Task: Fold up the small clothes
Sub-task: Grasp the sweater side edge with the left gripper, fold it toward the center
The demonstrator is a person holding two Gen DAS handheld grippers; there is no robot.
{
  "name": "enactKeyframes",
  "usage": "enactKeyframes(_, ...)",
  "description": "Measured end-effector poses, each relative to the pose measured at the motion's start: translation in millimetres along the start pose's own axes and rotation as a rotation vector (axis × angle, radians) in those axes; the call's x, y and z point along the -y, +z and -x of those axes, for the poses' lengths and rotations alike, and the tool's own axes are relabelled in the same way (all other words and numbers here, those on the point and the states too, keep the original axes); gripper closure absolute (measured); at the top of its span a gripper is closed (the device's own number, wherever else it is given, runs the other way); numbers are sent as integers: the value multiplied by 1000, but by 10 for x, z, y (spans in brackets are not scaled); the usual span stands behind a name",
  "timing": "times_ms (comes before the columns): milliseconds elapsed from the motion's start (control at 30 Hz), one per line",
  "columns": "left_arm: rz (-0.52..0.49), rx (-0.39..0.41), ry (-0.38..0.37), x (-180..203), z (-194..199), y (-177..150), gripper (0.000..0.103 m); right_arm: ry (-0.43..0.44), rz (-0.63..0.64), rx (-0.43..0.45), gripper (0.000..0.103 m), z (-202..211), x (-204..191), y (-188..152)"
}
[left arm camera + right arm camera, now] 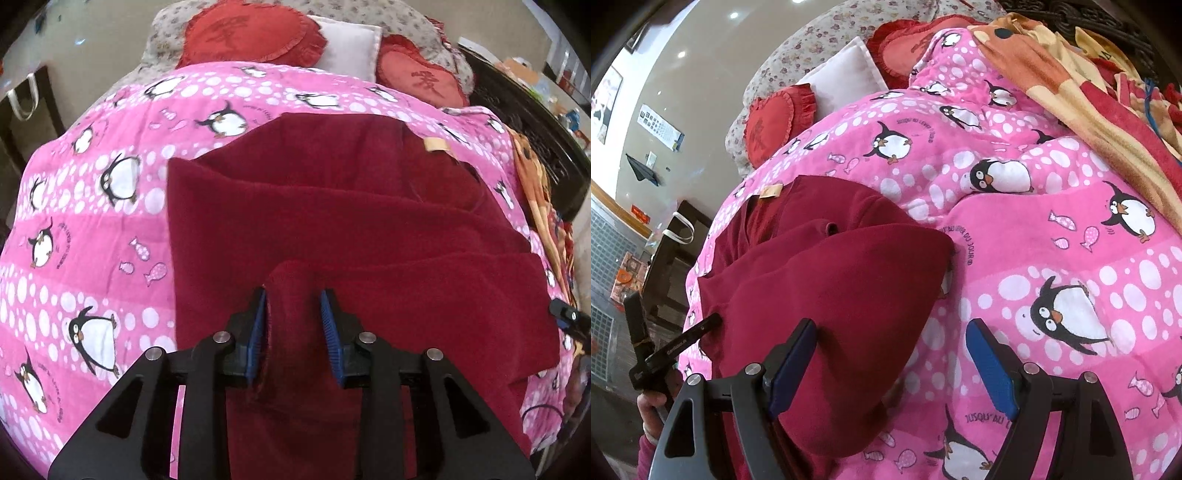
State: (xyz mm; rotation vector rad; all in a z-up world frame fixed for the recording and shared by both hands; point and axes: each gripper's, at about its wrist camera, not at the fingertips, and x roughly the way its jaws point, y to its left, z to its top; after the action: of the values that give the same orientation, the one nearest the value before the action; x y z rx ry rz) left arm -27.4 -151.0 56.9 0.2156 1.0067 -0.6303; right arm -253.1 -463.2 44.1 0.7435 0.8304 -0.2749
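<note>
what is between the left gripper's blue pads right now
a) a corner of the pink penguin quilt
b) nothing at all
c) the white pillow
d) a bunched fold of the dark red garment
d: in the left wrist view the left gripper has a raised ridge of the dark red garment running up between its pads.

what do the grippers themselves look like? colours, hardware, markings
Both alike: the left gripper and right gripper have black triangular linkage arms with cut-outs, silver round pivot pins and blue ribbed pads. Seen from the right wrist, the left one's black body carries small white lettering, unreadable. No cables visible.
</note>
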Motion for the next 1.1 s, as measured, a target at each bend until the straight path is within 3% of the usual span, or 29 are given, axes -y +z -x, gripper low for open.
enactKeyframes(33,-5,9,-11,24,23,-2,90,1,-5,0,22,-6,13,6)
enactKeyframes(67,-6,13,-38,53,57,10,91,2,-11,0,22,-10,24,12)
enactKeyframes(200,-15,88,-71,128,287,184,93,-5,-17,5,22,-24,48,55)
enactKeyframes(300,76,166,-126,-66,549,449,94,-16,-4,12,22,1,6,98)
enactKeyframes(400,139,215,-65,-305,701,619,94,-11,15,36,22,57,-49,135)
enactKeyframes(600,170,107,-2,-501,364,422,94,-4,-22,17,19,-81,-6,217)
enactKeyframes(733,178,55,7,-493,145,248,94,71,-42,-22,19,-288,-35,282)
enactKeyframes(767,183,49,1,-489,134,221,94,82,-45,-32,29,-347,-44,311)
enactKeyframes(800,183,43,-7,-475,128,206,94,88,-35,-27,45,-357,-59,329)
enactKeyframes(833,177,42,-15,-452,143,193,94,98,-4,-18,82,-344,-108,368)
enactKeyframes(900,156,56,-25,-410,199,197,94,36,87,32,93,-240,-265,431)
enactKeyframes(1100,152,48,-83,-342,227,182,92,-175,262,78,96,-172,-559,528)
